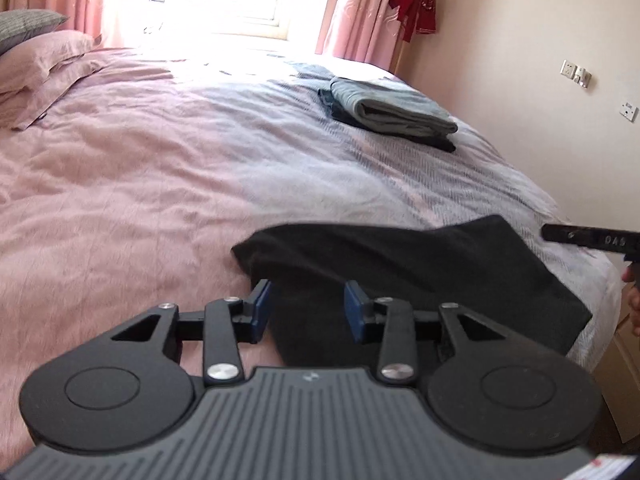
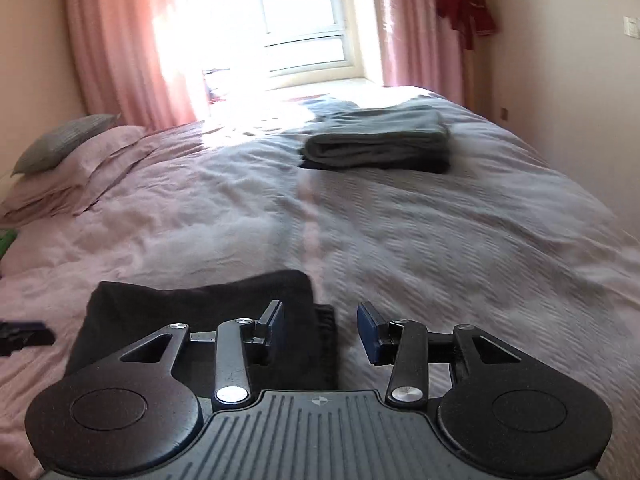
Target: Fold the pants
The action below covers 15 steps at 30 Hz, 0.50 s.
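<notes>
Both hand-held grippers hover part-spread and empty above the folded black pants (image 1: 400, 272) on the bed (image 1: 160, 184): left gripper (image 1: 307, 307), right gripper (image 2: 320, 326).

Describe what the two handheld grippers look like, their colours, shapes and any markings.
Both the left gripper and right gripper are matte black, with round discs either side of a ribbed grey base, silver pivot screws on the linkage arms, and blue pads on the fingers. A small cross-circle mark sits on each base.

Sunlit window (image 2: 300, 16), pink curtains (image 2: 120, 48), pink-covered bed (image 1: 120, 160)
</notes>
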Each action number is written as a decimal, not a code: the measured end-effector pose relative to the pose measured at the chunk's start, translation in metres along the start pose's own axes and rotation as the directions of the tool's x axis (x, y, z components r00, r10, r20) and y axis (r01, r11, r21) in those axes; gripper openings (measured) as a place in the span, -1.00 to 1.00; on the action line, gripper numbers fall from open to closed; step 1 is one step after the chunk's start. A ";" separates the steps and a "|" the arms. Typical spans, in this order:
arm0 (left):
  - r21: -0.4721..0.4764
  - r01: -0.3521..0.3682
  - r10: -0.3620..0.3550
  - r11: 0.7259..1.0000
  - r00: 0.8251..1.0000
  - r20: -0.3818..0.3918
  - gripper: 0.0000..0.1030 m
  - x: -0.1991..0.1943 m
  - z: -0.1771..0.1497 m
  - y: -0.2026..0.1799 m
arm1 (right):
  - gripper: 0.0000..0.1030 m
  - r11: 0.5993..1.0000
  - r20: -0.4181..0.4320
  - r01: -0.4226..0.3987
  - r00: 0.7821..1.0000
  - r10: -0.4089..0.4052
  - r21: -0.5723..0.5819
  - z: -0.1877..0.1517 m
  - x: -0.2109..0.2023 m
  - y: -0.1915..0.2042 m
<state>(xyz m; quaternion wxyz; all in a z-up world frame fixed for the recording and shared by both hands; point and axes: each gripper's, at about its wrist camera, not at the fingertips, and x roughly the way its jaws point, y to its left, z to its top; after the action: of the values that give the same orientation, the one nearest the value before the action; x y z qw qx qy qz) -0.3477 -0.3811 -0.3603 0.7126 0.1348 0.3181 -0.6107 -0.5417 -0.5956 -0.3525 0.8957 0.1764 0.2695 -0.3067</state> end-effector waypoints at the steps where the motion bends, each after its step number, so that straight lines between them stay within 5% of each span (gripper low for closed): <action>1: 0.021 0.004 -0.004 1.000 1.000 0.000 -0.49 0.010 0.008 -0.005 | -0.25 0.999 -0.006 -0.028 1.000 0.028 -0.042 0.003 0.012 0.012; 6: 0.083 0.035 -0.034 0.996 0.999 -0.016 -0.63 0.075 0.020 -0.019 | -0.41 0.943 -0.019 0.069 0.997 -0.079 -0.325 -0.007 0.080 0.047; 8: 0.114 0.007 -0.003 0.993 0.999 -0.037 -0.66 0.101 0.012 -0.017 | -0.42 0.936 -0.052 0.082 0.993 -0.106 -0.344 -0.016 0.096 0.039; 11: 0.038 0.027 -0.025 0.999 0.999 -0.036 -0.73 0.117 0.002 -0.003 | -0.42 0.976 -0.078 0.050 0.995 -0.068 -0.211 -0.026 0.105 0.004; 13: 0.031 0.001 0.000 1.000 0.999 -0.035 -0.94 0.117 0.000 0.002 | -0.19 0.994 -0.096 0.016 0.995 -0.026 -0.105 -0.030 0.109 -0.018; 15: 0.018 -0.005 0.006 1.000 0.999 -0.039 -0.94 0.107 0.004 0.005 | -0.11 0.995 -0.124 -0.043 0.991 0.055 0.095 -0.025 0.108 -0.047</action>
<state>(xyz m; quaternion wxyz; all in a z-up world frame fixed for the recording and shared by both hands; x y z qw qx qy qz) -0.3362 -0.4668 -0.4243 0.7066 0.1538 0.3260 -0.6089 -0.5098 -0.6675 -0.4433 0.8749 0.2433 0.3069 -0.2848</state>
